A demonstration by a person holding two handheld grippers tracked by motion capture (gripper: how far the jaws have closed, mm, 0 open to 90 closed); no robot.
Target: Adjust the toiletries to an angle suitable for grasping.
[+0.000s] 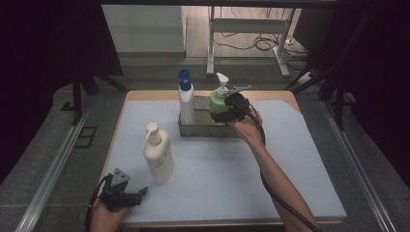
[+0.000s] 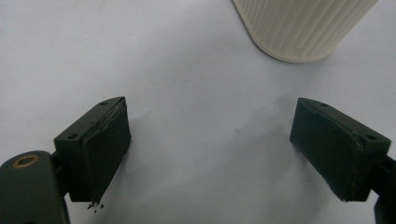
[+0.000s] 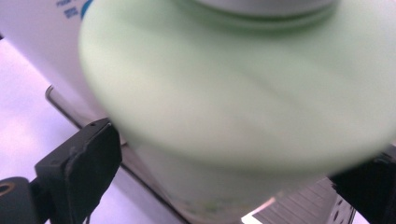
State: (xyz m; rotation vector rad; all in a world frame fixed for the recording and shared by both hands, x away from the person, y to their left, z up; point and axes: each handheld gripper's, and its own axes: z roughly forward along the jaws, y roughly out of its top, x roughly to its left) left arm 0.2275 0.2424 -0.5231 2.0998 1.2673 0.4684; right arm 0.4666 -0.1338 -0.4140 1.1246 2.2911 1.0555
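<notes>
green pump bottle [image 1: 218, 102] in tray [image 1: 203, 129], 12 o'clock | rigid, slick, top-heavy; grip body | right tool [image 1: 226, 114] wide around it, contact unclear | left tool [image 1: 129, 197] wide, empty

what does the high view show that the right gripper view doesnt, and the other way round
The high view alone takes in the cream pump bottle standing on the mat, the left gripper resting open near the table's front edge, and the blue-capped bottle's top. The right gripper view alone gives the black fingers close up, either side of the green bottle, and its blurred underside. Both show the green bottle at the metal tray beside the white bottle.
</notes>
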